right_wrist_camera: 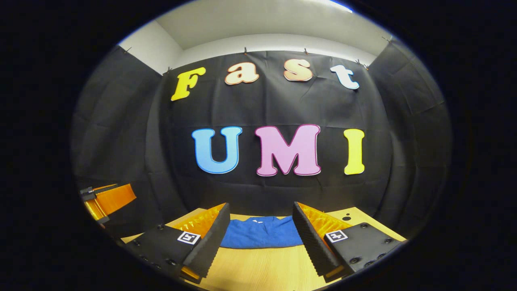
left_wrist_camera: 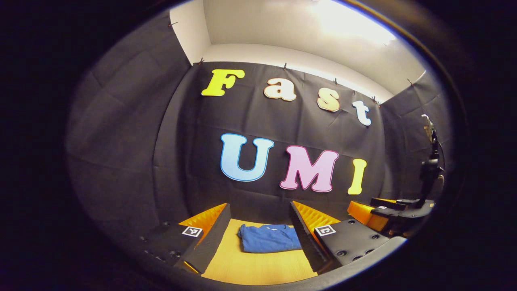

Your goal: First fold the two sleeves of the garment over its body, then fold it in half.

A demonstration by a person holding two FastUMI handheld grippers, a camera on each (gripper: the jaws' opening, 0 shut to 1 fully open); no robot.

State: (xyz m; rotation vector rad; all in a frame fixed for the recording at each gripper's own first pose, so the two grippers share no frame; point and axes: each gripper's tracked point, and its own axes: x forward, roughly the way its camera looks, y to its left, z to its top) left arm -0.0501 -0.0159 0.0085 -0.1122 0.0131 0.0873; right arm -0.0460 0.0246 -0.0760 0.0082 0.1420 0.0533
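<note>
Hovering above the table [right_wrist_camera: 258, 266], your left claw [left_wrist_camera: 258, 238] and right claw [right_wrist_camera: 260, 238] gape wide, empty, clear of the folded blue garment [left_wrist_camera: 268, 238].

From where I'm steering, the folded garment [left_wrist_camera: 268, 238] lies on the table [left_wrist_camera: 258, 268], close before the booth wall [left_wrist_camera: 169, 161]. My left gripper [left_wrist_camera: 258, 242] hangs above the table, fingers spread either side of the garment. My right gripper [right_wrist_camera: 260, 238] sits likewise, right of the left one.
</note>
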